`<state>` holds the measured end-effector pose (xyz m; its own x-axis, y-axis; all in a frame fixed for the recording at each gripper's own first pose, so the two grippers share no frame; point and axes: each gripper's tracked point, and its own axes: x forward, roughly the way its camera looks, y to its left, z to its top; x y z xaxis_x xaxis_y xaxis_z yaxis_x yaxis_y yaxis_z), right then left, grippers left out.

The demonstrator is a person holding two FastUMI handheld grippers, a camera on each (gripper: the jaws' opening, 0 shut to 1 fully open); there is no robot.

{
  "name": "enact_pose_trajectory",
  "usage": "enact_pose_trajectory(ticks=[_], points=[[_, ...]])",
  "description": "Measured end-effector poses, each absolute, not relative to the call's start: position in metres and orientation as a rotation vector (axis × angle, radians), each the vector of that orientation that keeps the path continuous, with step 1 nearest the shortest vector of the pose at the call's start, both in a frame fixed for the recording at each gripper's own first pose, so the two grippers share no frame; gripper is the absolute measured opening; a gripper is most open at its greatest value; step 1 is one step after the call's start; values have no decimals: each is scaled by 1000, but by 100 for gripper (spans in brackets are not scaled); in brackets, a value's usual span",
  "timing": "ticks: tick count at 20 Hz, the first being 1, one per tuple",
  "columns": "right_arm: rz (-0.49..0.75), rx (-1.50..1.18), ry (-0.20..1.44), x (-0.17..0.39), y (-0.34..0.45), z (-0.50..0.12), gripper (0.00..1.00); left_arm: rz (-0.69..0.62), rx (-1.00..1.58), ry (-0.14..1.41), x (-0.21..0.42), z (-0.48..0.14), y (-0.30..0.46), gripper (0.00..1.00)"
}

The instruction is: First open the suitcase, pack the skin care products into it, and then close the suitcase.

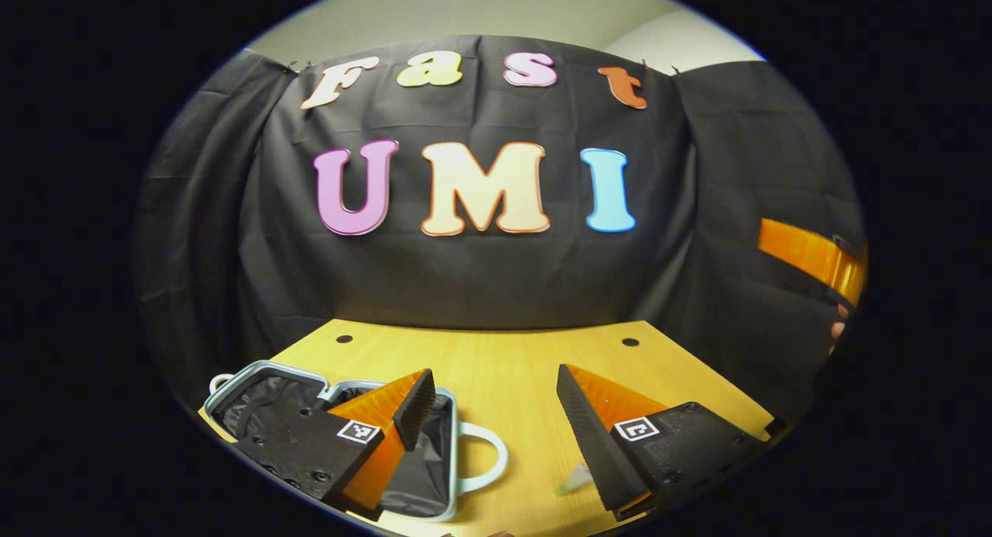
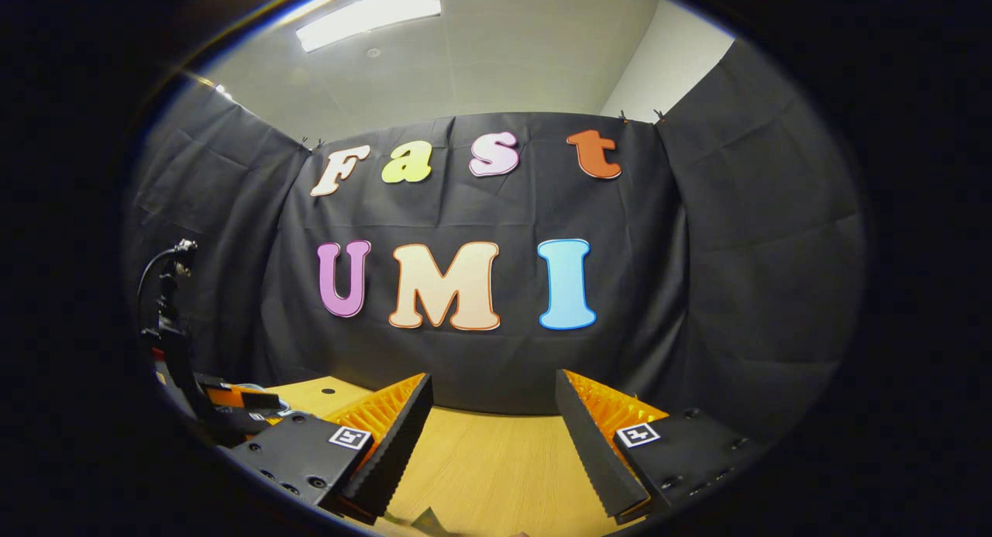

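Observation:
A small suitcase (image 1: 267,369) with a silver rim and black lining lies open at the near left of the wooden table (image 1: 496,359), its white handle (image 1: 496,453) pointing right. My left gripper (image 1: 494,378) hovers open above the table, its left finger over the suitcase's right half. A pale green skin care item (image 1: 575,480) peeks out beside the right finger. My right gripper (image 2: 494,380) is open over bare table with nothing between its fingers. A small greenish thing (image 2: 428,521) shows at the bottom edge of the right gripper view; what it is I cannot tell.
The black cloth wall closes the table's far side and both flanks. Two round holes (image 1: 344,339) (image 1: 630,342) sit near the table's far edge. The other gripper (image 1: 814,256), with a hand, shows at far right. The other gripper (image 2: 186,382) with a cable shows at left.

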<state>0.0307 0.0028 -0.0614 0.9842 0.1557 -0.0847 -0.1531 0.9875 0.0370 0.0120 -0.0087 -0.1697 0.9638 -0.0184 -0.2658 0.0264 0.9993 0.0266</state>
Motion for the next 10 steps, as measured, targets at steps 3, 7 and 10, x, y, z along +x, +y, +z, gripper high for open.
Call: enact_pose_trajectory(ticks=[3,7,10], points=[[163,23,95,27,-3,-64,98,-55,25,323,4,-199,-31,94],[167,1,119,25,-12,-74,98,-83,39,414,-11,-246,-49,94],[179,-4,139,24,-13,-84,99,-102,45,483,-22,-280,-62,94]])
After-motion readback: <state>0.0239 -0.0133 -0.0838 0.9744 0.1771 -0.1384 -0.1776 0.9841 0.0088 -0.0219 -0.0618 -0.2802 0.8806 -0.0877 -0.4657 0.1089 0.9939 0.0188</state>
